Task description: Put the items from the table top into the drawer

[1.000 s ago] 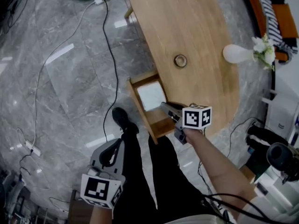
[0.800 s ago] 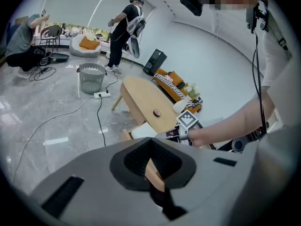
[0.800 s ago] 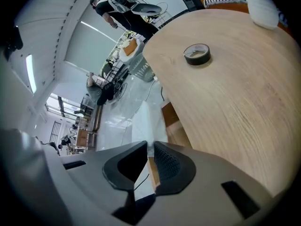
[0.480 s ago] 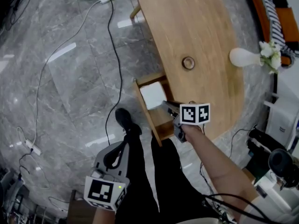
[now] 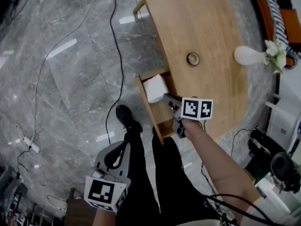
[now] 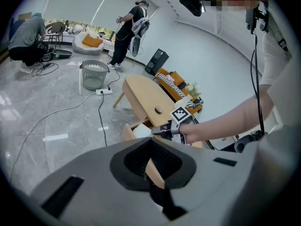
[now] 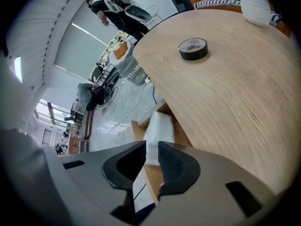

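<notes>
The wooden table (image 5: pixel 207 27) carries a tape roll (image 5: pixel 193 59) beyond the right gripper (image 5: pixel 168 99), and perhaps a white vase (image 5: pixel 247 55) farther off.

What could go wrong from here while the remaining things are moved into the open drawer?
1. The right tool has just been opening its jaws, with an end of the white soft packet showing in the gap; pulling back early might drag it from the open wooden drawer.
2. Reaching next for the black tape roll could knock the white vase of flowers near the edge of the wooden table.
</notes>
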`<state>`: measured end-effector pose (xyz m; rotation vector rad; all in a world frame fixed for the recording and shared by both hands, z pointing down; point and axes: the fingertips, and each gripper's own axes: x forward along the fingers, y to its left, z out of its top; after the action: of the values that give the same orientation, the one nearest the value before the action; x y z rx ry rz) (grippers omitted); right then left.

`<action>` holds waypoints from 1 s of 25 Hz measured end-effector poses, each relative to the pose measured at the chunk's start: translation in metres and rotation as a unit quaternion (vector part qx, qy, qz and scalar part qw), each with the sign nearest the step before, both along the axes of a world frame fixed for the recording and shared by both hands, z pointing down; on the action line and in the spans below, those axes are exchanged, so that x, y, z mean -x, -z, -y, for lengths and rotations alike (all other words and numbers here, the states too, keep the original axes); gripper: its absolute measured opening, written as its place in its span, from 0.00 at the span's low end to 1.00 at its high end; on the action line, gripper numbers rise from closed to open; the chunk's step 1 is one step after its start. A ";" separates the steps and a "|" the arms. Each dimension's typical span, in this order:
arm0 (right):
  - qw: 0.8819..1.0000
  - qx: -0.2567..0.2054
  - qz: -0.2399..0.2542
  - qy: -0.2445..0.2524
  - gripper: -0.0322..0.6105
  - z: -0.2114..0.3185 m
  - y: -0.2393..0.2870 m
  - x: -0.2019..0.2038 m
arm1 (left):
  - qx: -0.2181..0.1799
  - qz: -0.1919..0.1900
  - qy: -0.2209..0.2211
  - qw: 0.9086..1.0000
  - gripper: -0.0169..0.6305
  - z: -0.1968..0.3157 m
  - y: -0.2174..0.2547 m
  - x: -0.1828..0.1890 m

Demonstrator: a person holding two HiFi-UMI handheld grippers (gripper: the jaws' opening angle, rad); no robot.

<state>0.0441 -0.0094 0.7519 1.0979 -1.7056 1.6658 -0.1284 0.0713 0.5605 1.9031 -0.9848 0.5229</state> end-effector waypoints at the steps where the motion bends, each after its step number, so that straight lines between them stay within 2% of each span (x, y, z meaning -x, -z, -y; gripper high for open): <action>1: 1.000 -0.003 -0.003 -0.001 0.20 0.001 0.000 0.001 | 0.004 -0.001 0.002 1.000 0.03 -0.001 -0.001 0.000; 3: 1.000 -0.007 -0.007 -0.001 0.32 0.000 0.001 0.001 | 0.008 -0.002 0.004 1.000 0.03 -0.004 -0.002 0.001; 4: 1.000 -0.008 -0.007 0.000 0.33 -0.001 0.002 0.001 | 0.009 -0.001 0.004 1.000 0.03 -0.004 -0.003 0.001; 19: 0.999 -0.045 0.014 0.010 0.32 -0.013 0.040 -0.006 | 0.002 -0.005 -0.003 1.000 0.03 0.002 0.001 -0.011; 25: 0.995 -0.087 0.019 0.052 0.21 -0.013 0.058 -0.006 | -0.010 -0.001 -0.010 1.000 0.03 0.004 -0.002 -0.024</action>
<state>0.0499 0.0037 0.6939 1.0398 -1.9272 1.5061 -0.1046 0.0668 0.5630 1.9322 -0.9748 0.5244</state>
